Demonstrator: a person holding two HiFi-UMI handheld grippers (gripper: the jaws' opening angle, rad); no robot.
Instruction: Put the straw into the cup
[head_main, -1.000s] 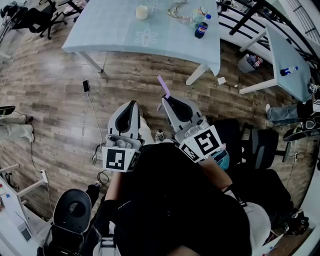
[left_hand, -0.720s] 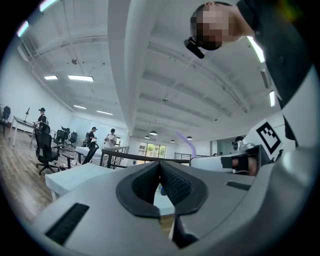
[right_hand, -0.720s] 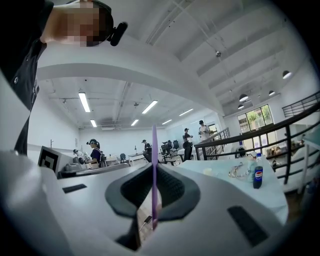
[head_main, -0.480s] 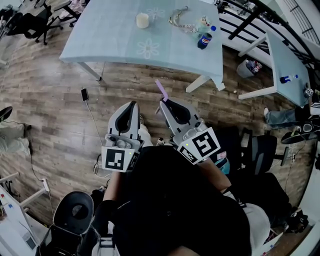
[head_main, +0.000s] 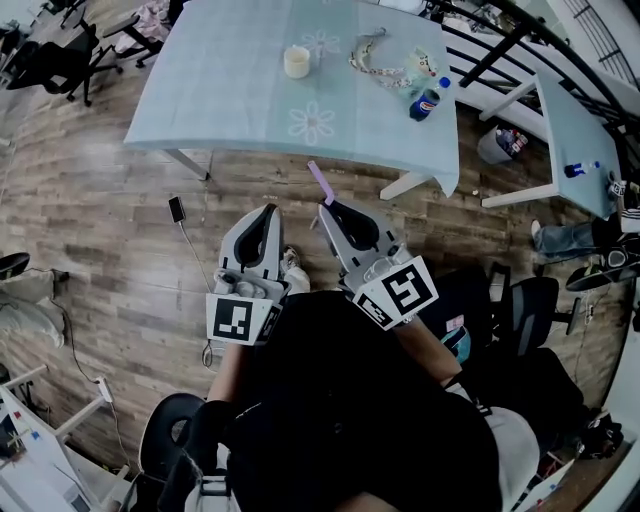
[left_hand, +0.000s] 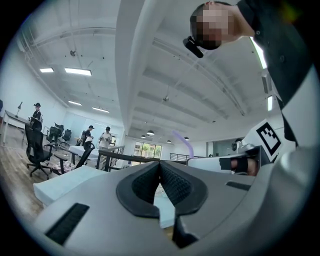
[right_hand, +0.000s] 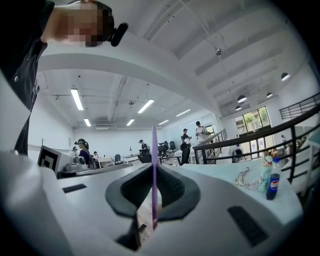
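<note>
My right gripper (head_main: 324, 211) is shut on a purple straw (head_main: 320, 182) that sticks up out of its tips. In the right gripper view the straw (right_hand: 154, 145) stands upright between the closed pads of that gripper (right_hand: 153, 172). The left gripper (head_main: 267, 213) is beside it, shut with nothing in it; its pads meet in the left gripper view (left_hand: 160, 167). The cream cup (head_main: 296, 62) stands on the light blue table (head_main: 220, 80), well beyond both grippers. Both grippers hang over the wooden floor in front of the table.
A cola bottle (head_main: 428, 103) and a beaded string (head_main: 385, 62) lie on the table's right part. A phone on a cable (head_main: 176, 209) lies on the floor. A second table (head_main: 575, 130) and a bin (head_main: 497, 145) are at the right, and office chairs (head_main: 60, 60) at far left.
The table with the cup has come nearer to both grippers in the head view. The straw stays clamped in the right gripper, and the left stays shut.
</note>
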